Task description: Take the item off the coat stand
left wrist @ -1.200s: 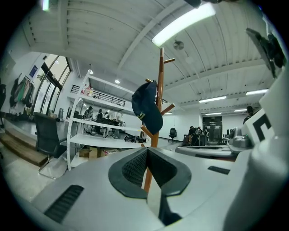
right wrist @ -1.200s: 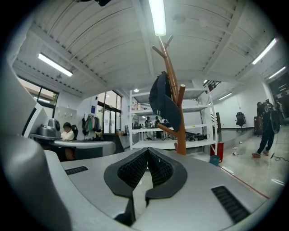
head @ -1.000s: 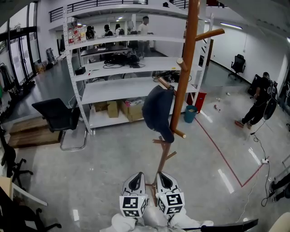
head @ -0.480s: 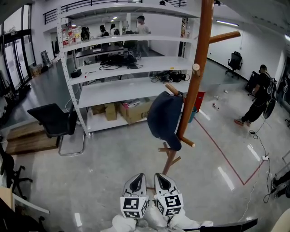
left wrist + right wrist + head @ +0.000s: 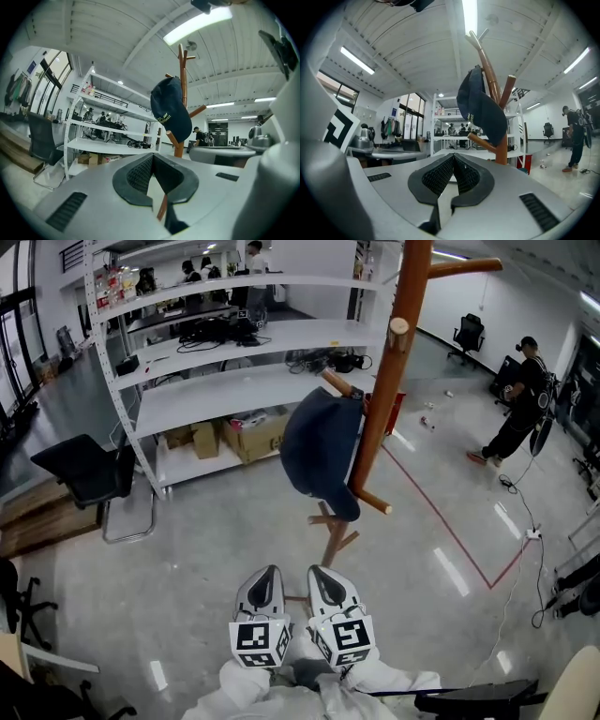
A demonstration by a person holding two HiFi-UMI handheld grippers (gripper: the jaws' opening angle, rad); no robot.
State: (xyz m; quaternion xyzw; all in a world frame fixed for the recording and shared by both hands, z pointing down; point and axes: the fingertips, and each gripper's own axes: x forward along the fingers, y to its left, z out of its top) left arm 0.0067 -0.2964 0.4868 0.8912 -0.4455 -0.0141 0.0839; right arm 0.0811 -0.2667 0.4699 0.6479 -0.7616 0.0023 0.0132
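A dark blue cap (image 5: 319,451) hangs on an upper peg of the wooden coat stand (image 5: 392,381), to the left of its pole. Both grippers are low in the head view, side by side in front of the stand's base and well below the cap. My left gripper (image 5: 263,576) is shut with nothing in it, and so is my right gripper (image 5: 317,574). The left gripper view shows the cap (image 5: 171,110) and stand (image 5: 183,89) ahead, above the shut left gripper (image 5: 153,155). In the right gripper view the cap (image 5: 482,110) hangs above the shut right gripper (image 5: 453,155).
A white shelf rack (image 5: 216,381) with boxes (image 5: 248,432) stands behind the stand. A black office chair (image 5: 80,470) is at the left. A person in black (image 5: 516,395) stands at the far right, and red tape (image 5: 441,521) runs across the grey floor.
The stand and cap have grown larger and shifted in the head view as I came closer. Both grippers stay shut and close together, low in the frame.
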